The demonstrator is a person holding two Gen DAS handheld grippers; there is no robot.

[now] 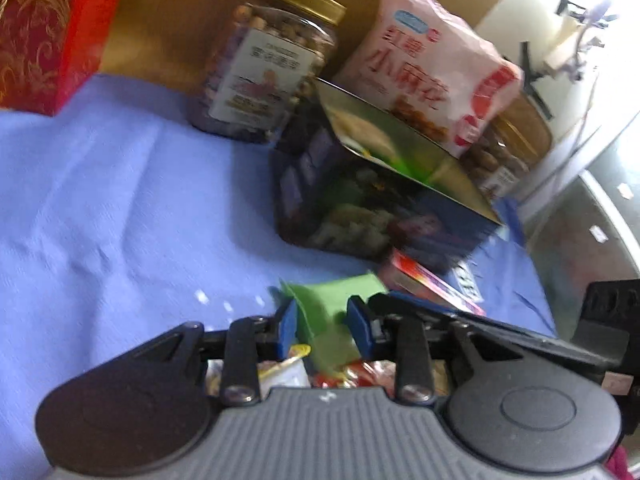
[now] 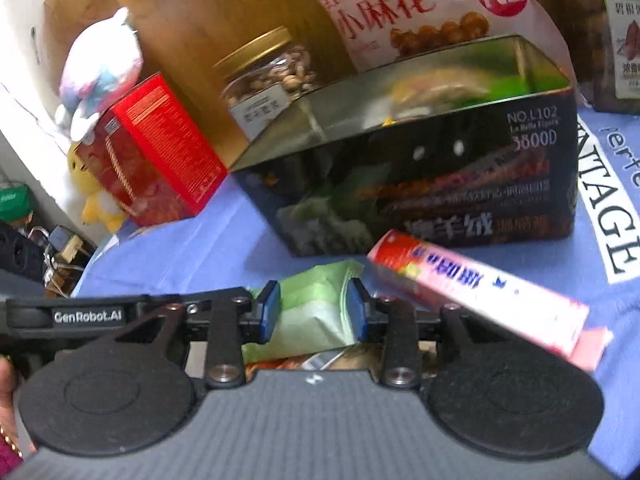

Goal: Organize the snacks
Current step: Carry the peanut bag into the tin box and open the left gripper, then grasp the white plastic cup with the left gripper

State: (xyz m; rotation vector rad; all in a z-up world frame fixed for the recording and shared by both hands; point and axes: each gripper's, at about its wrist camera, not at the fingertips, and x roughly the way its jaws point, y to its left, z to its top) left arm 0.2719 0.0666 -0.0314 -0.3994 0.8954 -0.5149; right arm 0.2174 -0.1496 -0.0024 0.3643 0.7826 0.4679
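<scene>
- L gripper (image 1: 322,322): jaws pinching a green packet (image 1: 320,304) just above the blue cloth (image 1: 120,200) on the bench.
- R gripper (image 2: 312,316): jaws standing either side of the green packet; can't tell if pads are pressing.
- Dark open box (image 2: 420,184) sitting just behind, w/ snacks inside.
- Pink carton (image 2: 480,296) lying on the cloth beside the R gripper, near the box front.
</scene>
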